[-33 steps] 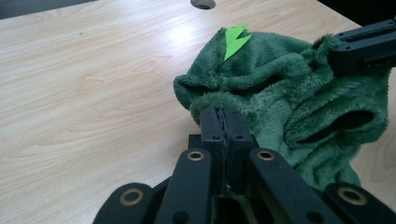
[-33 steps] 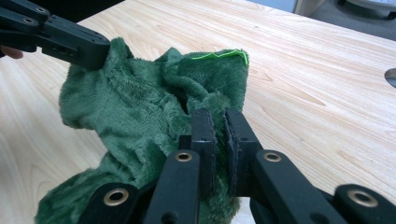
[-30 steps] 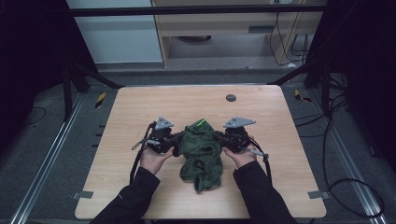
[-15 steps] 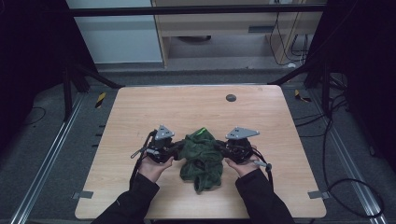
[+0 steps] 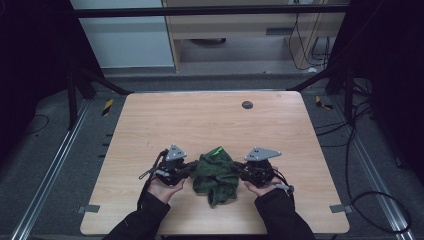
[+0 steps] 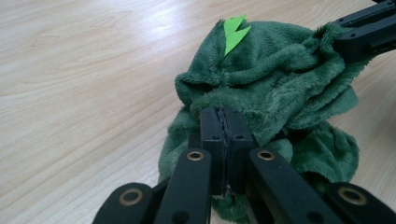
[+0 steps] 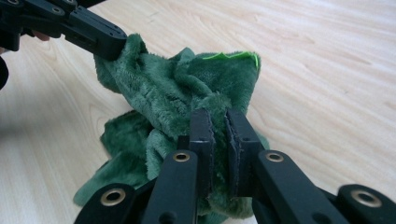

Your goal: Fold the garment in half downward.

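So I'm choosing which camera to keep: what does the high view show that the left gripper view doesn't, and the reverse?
High view alone: the whole table, its dark round spot, the person's forearms, and the floor around. Left gripper view alone: the left hand-held gripper seen close, jaws shut on a fold of the green plush cloth, and its pale green zigzag patch in clear shape. Both: the cloth, pinched from either side by both hand-held grippers.

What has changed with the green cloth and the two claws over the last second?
Both hands have carried the green plush cloth toward the near edge of the table and slightly lower. The left claw and right claw stay shut on opposite sides of it; nothing was released. The dark disc has not moved.
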The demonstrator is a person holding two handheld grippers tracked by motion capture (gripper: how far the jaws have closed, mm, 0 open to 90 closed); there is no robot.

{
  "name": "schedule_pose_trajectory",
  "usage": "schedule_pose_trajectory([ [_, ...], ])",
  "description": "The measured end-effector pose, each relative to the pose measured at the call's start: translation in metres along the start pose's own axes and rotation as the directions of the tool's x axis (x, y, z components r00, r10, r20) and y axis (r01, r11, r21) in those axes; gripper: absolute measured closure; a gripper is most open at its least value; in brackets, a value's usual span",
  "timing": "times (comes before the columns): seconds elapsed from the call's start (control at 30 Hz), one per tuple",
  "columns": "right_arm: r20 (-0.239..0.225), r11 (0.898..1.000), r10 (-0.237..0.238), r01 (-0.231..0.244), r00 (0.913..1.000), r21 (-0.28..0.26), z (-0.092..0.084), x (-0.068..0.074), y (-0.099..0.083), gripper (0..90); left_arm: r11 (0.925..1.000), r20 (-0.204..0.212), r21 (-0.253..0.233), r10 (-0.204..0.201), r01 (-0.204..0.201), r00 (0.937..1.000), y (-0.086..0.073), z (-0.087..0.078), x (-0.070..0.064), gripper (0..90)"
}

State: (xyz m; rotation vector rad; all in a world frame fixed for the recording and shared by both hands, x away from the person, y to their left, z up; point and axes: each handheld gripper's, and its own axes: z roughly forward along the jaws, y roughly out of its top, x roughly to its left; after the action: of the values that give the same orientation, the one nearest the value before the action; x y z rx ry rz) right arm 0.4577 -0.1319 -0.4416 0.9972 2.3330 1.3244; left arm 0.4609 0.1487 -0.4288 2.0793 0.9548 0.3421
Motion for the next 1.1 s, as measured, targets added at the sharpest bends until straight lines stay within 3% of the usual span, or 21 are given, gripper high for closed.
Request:
schedule_pose_trajectory([
  [0.47,-0.036,0.999,0.021,-0.019,0.9991,0.05,0.002,0.012,-0.018,81.2,0.9982,0.03,0.059,-0.013,0.011,0.9995,-0.022,-0.002,-0.009,88.9],
  [0.67,-0.036,0.998,0.031,-0.028,0.9989,0.064,0.001,0.016,-0.024,79.9,0.9971,0.036,0.075,0.003,-0.005,0.9993,-0.028,-0.002,-0.014,88.9],
  [1.1,-0.046,0.994,0.05,-0.045,0.9977,0.104,0.003,0.021,-0.038,77.5,0.9936,0.047,0.113,-0.006,0.0,0.9989,-0.039,0.004,-0.018,88.8],
])
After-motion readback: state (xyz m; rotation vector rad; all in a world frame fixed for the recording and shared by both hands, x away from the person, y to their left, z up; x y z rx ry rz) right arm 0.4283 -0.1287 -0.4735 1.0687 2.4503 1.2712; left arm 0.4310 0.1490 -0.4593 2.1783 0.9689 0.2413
